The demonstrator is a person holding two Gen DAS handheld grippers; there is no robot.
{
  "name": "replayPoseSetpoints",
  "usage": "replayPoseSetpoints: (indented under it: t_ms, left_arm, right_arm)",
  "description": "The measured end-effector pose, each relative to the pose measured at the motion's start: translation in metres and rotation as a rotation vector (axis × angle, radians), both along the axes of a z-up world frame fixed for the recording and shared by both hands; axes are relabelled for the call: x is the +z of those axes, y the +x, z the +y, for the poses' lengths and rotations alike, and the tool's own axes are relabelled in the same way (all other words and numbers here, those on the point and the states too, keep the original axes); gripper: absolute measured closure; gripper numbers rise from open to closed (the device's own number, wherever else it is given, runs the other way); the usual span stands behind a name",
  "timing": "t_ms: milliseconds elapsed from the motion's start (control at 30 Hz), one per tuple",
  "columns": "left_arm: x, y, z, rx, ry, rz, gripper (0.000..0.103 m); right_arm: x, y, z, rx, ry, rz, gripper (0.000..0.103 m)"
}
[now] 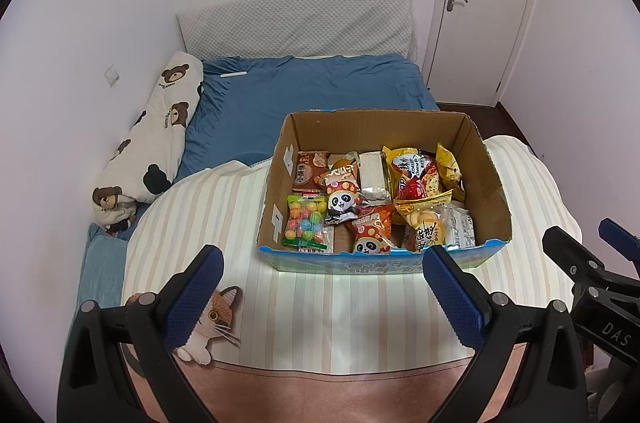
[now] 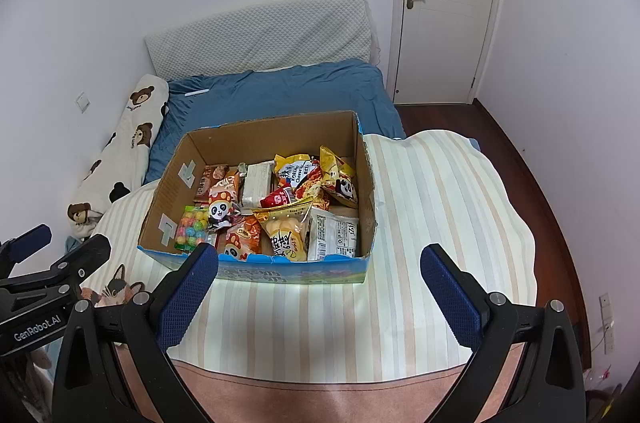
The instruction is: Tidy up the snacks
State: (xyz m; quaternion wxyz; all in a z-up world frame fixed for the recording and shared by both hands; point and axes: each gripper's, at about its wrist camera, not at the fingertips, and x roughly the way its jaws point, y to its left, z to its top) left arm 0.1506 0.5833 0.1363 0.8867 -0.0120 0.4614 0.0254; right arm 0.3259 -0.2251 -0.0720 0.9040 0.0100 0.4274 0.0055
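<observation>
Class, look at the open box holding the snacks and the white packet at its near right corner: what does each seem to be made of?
Box: corrugated cardboard, matte brown inside, torn rim, printed blue outside. White packet: probably thin plastic film, glossy and creased.

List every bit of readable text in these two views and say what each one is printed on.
"DAS": the right claw's body, seen from the left wrist view.
"GenRobot.AI": the left claw's body, seen from the right wrist view.
"KOREA Cheese": the yellow and red snack bag in the cardboard box.
Print on the other snack packets, the box front and the bear pillow is too small or blurred to read.
</observation>
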Motion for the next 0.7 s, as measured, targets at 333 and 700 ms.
replayPoseSetpoints:
  t_ms: [333,700]
  left_arm:
    - [0.0017,0.0004,0.0013,-0.005,0.002,0.001,0.001]
    - [0.0025,0.0011,0.0013,-0.022,0.011,-0.023,0.001]
  right_arm:
    - [-0.0001,0.0001,0.0009,-0.001,-0.001,0.0,0.0]
    - [-0.0019,0.0,-0.0005,-0.011,-0.002,0.004,0.0]
